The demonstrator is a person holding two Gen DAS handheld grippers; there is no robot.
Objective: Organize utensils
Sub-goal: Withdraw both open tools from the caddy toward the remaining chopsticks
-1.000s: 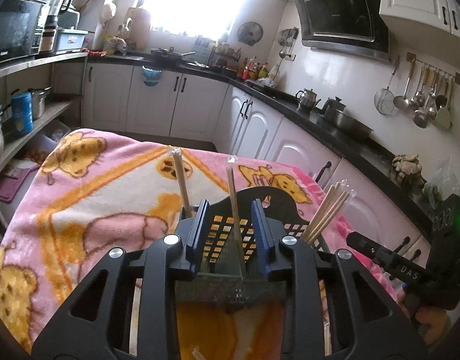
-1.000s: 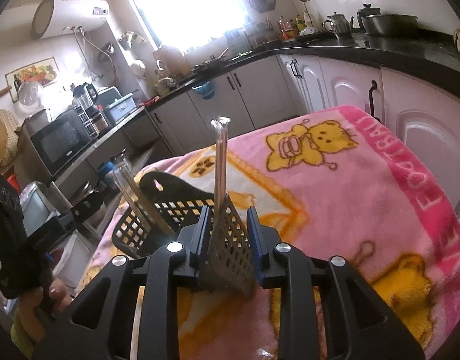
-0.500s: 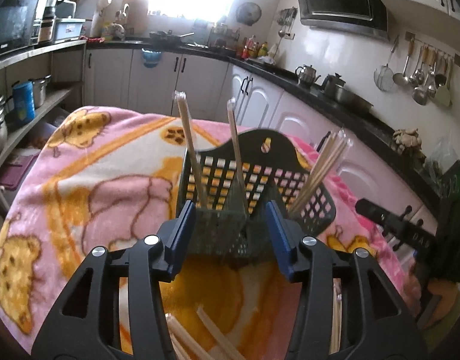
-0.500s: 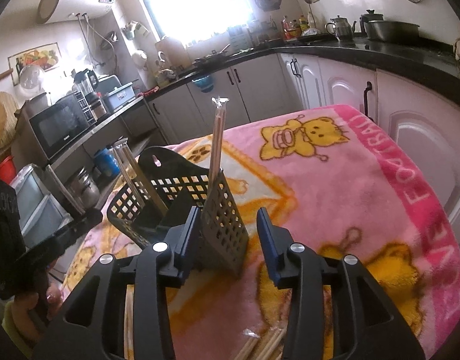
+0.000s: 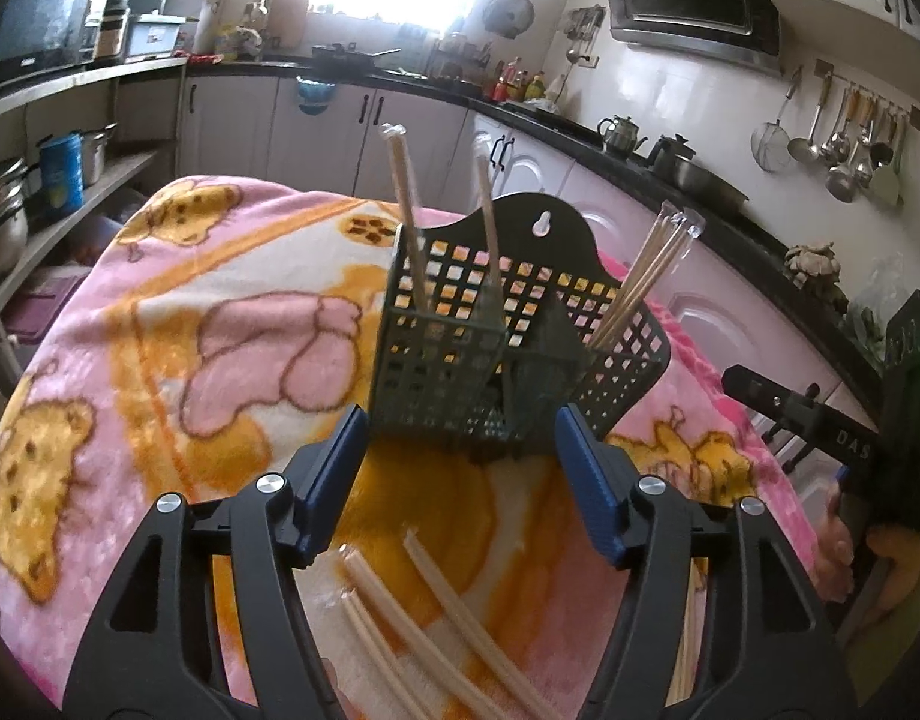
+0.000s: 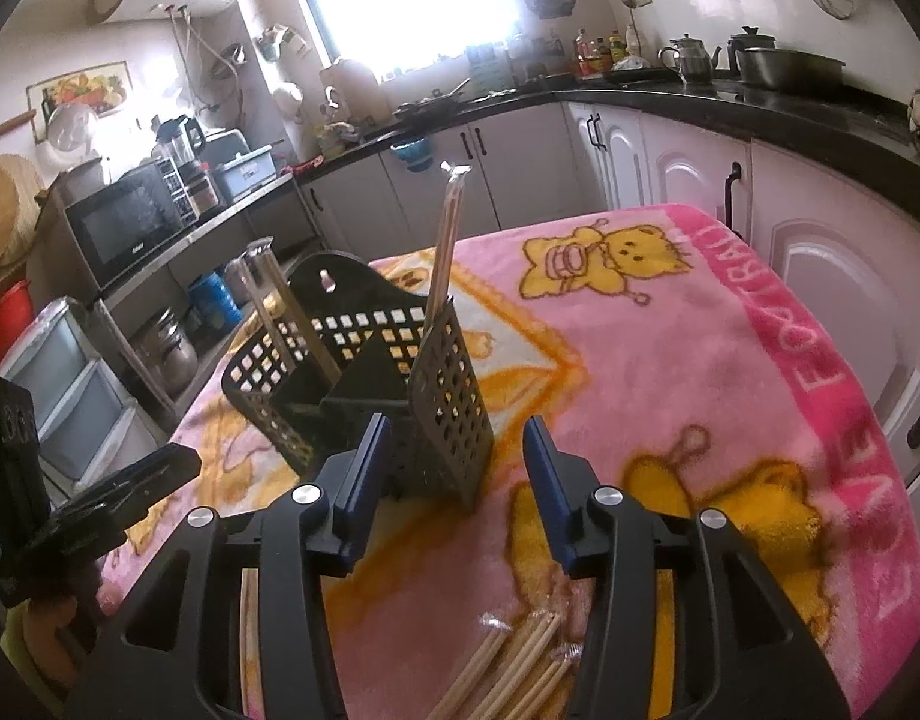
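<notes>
The black utensil caddy (image 5: 508, 360) stands on the blanket-covered table (image 5: 232, 312), both tools opening, empty: left tool (image 5: 454, 480), right tool (image 6: 457, 480). Wrapped chopsticks (image 6: 514, 654) (light, stiff, slippery) lie loose; pinch mid-length.

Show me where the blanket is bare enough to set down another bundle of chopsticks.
Free: the blanket between the black utensil basket and the pink lettered border, and the patch left of the basket. Crowded: the near edge, with loose chopsticks and a wrapped bundle under the opening grippers.
</notes>
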